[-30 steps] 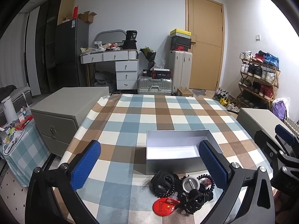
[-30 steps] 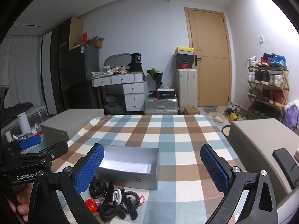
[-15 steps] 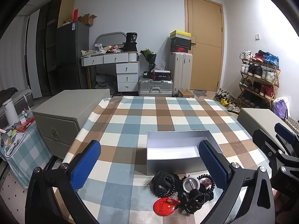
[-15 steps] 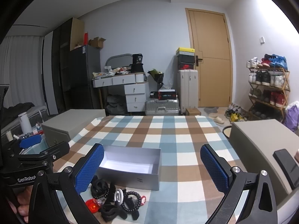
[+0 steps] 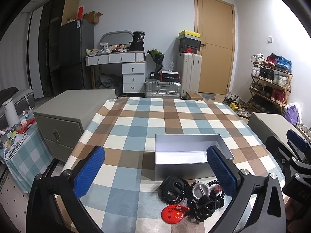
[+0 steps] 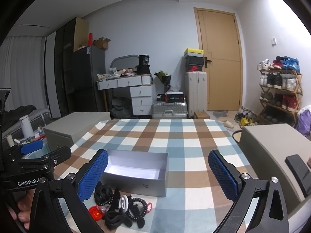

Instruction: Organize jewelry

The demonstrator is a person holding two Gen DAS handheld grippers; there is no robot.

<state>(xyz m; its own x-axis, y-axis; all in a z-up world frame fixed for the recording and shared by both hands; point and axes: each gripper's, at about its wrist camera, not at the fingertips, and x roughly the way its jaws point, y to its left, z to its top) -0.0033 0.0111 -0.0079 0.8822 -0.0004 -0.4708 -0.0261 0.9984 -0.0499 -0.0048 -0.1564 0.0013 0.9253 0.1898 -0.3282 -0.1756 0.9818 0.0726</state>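
Both grippers hover above the near edge of the checked tablecloth [image 5: 136, 128], jaws spread wide and holding nothing. The left gripper [image 5: 155, 169] looks over an empty grey box [image 5: 186, 167]; the right gripper [image 6: 157, 174] sits beside it, further right. The jewelry pile [image 5: 194, 196] lies just in front of the box's near wall: black hair ties and beaded bracelets tangled around a silver round piece [image 5: 201, 188], with a red badge [image 5: 173, 214] at the near edge. Nothing is in the box yet. The first pick is best made on an outlying piece (the badge, or a loose bracelet), approached from above so that one finger slides under it, since pulling from the tangle would likely drag its neighbours along.
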